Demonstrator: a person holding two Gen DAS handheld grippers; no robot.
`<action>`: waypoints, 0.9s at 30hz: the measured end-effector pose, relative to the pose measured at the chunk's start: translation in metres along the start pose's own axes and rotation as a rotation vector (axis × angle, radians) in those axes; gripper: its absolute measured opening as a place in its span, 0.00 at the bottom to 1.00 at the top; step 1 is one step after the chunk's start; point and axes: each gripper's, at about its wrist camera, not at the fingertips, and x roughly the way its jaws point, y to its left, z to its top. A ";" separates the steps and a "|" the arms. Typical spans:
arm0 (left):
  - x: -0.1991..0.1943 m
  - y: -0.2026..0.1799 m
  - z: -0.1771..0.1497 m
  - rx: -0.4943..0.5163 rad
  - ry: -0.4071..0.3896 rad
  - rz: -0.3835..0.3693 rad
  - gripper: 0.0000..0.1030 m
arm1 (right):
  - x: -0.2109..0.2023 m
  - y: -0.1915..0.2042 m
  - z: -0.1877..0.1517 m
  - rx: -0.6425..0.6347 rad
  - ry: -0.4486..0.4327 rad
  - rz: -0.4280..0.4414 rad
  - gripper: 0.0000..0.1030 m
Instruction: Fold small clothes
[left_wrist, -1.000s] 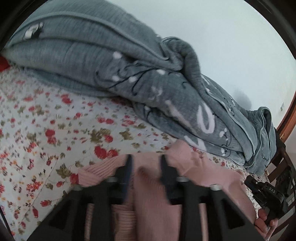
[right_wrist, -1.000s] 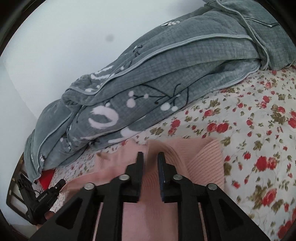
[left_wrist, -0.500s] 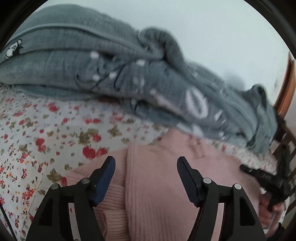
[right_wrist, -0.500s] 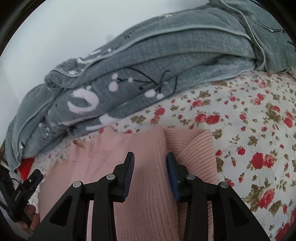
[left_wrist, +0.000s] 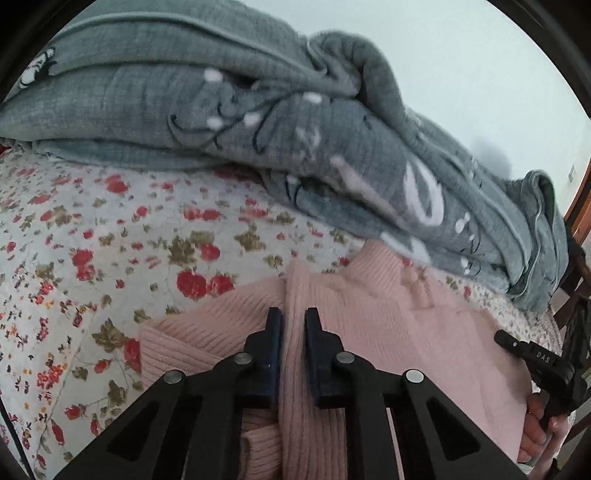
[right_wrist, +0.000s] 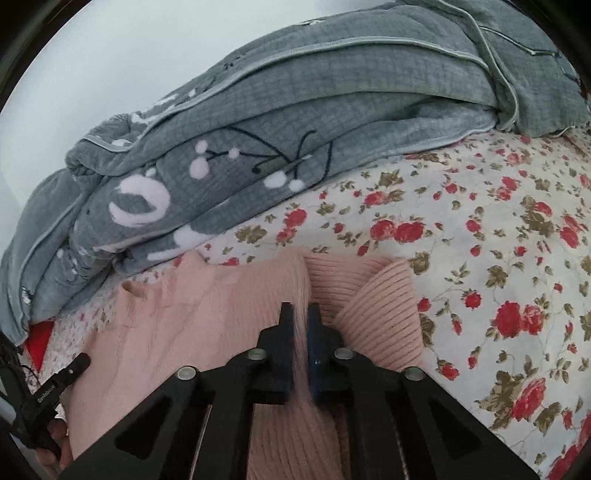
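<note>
A small pink knit sweater (left_wrist: 388, 325) lies on the floral bedsheet (left_wrist: 92, 258), its collar toward the grey blanket. My left gripper (left_wrist: 294, 317) is shut on a folded side edge of the pink sweater, with a ribbed sleeve (left_wrist: 192, 343) lying to its left. In the right wrist view the pink sweater (right_wrist: 192, 332) shows again, and my right gripper (right_wrist: 300, 312) is shut on its opposite folded edge, beside a ribbed sleeve (right_wrist: 376, 306). Each gripper shows at the edge of the other's view, the right gripper (left_wrist: 543, 365) and the left gripper (right_wrist: 48, 391).
A bulky folded grey blanket (left_wrist: 277, 122) with white motifs lies along the back of the bed, against a pale wall; it also shows in the right wrist view (right_wrist: 295, 129). A wooden frame (left_wrist: 576, 206) stands at the far right. A red item (right_wrist: 37, 339) peeks out at left.
Half a second ago both grippers stood open over the sweater; both have since closed on its folded side edges. One second ago both were narrow on the cloth.
</note>
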 end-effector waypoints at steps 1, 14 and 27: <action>-0.007 0.002 0.001 -0.010 -0.036 -0.011 0.12 | -0.006 0.001 0.000 -0.006 -0.033 0.020 0.06; 0.004 0.009 0.002 -0.049 0.014 0.090 0.26 | 0.005 0.008 -0.001 -0.046 0.032 -0.096 0.10; -0.002 0.007 0.001 -0.043 -0.009 0.093 0.41 | 0.004 0.007 -0.002 -0.040 0.022 -0.073 0.15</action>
